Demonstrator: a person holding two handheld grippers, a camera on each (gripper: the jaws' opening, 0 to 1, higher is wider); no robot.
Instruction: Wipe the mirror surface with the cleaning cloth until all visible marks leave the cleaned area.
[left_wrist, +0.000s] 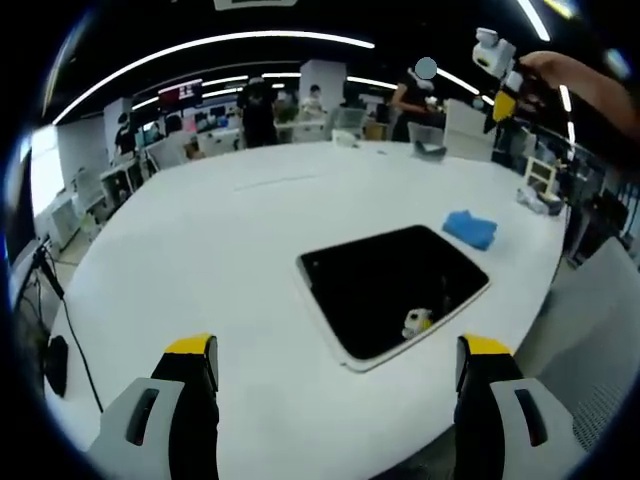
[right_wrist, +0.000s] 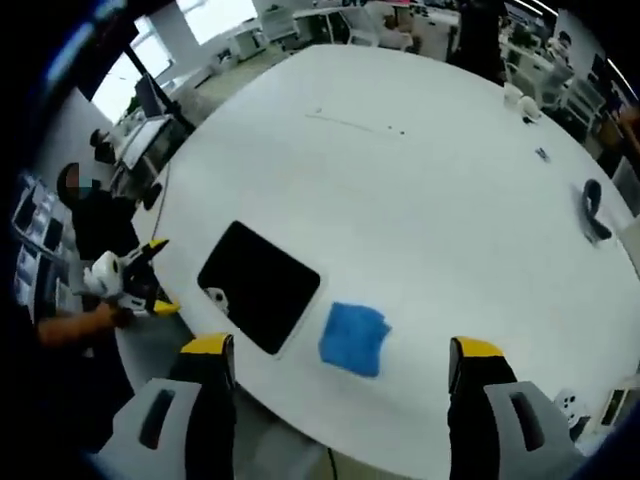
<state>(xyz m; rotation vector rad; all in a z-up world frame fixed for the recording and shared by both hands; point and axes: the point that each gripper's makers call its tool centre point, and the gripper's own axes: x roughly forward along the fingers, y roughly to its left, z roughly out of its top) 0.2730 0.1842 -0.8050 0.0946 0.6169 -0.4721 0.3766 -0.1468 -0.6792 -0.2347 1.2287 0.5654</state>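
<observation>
Both tongs released and holding nothing: left tongs spread wide over the near edge of the desk, right tongs just as open, hovering high above the same white top. Out past the left pair lies the mirror, flat on the desk, dark glass in a pale frame, near the edge. Just beyond its far corner, close but apart, sits the cleaning cloth, a small blue crumpled square (from the right gripper view, it lies beside the mirror's long side).

Probably an easy pick: cloth looks soft, light and floppy, so best pinched at a raised fold in the middle rather than a flat corner. Mirror likely stiff, slick and breakable, prone to sliding toward the edge under a hard wipe, so worth bracing at the frame.

Hard to make out: any actual marks on the glass. Just a dark surface with a small pale reflection. Far end of the desk too blurry to read.
</observation>
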